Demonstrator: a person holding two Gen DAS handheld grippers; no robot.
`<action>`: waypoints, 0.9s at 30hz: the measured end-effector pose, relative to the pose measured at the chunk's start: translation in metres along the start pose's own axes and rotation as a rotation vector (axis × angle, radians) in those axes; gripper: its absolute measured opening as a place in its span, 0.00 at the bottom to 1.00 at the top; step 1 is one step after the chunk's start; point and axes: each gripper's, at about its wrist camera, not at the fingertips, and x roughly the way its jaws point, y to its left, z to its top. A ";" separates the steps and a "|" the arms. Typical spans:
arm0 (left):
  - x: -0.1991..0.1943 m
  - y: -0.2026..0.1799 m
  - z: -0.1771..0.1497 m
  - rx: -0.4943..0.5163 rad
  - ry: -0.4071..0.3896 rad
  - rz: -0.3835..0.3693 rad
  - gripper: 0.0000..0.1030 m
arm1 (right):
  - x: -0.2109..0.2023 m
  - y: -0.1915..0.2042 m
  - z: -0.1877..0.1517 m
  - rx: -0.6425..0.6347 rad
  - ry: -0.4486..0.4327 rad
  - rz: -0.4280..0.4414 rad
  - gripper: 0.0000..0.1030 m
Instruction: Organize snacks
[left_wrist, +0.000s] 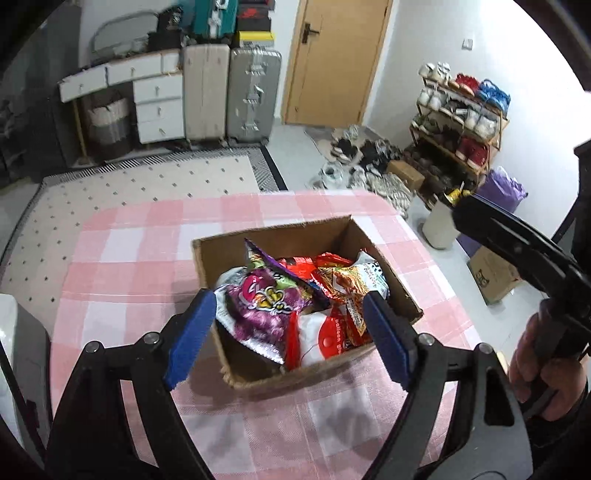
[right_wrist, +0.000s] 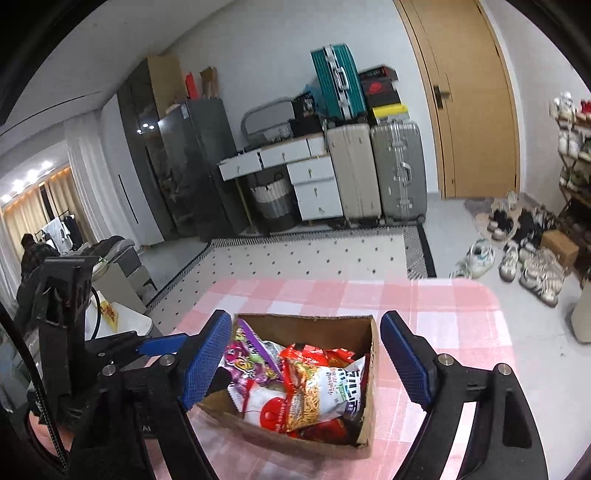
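On the pink checked table (left_wrist: 129, 258) our cardboard box (left_wrist: 391, 288) brims with crumpled snack packets (left_wrist: 266, 299), its long axis running away from us; both left tongs (left_wrist: 291, 339) and right tongs (right_wrist: 306, 365) gape wide, empty.

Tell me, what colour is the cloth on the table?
The tablecloth is pink and white checks; the left wrist view shows it best.

Open brown cardboard box (left_wrist: 384, 254) on a table under a pink-and-white checked cloth (left_wrist: 129, 258), packed with snack bags: a purple foil packet (left_wrist: 264, 302) on the left side, red and orange noodle packets (left_wrist: 341, 280) on the right. Left gripper (left_wrist: 291, 339) above the box's near edge, blue-padded fingers (left_wrist: 192, 336) spread wide, nothing between them. Black right gripper (left_wrist: 458, 210) at the right edge, gripped by a hand (left_wrist: 535, 365).
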 end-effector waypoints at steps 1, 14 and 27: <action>-0.009 0.000 -0.003 0.000 -0.019 0.012 0.80 | -0.009 0.003 -0.002 -0.006 -0.014 0.004 0.82; -0.110 -0.005 -0.062 0.015 -0.276 0.092 0.99 | -0.102 0.038 -0.078 -0.117 -0.167 -0.073 0.96; -0.145 -0.005 -0.148 0.036 -0.382 0.185 0.99 | -0.140 0.046 -0.165 -0.146 -0.212 -0.143 0.99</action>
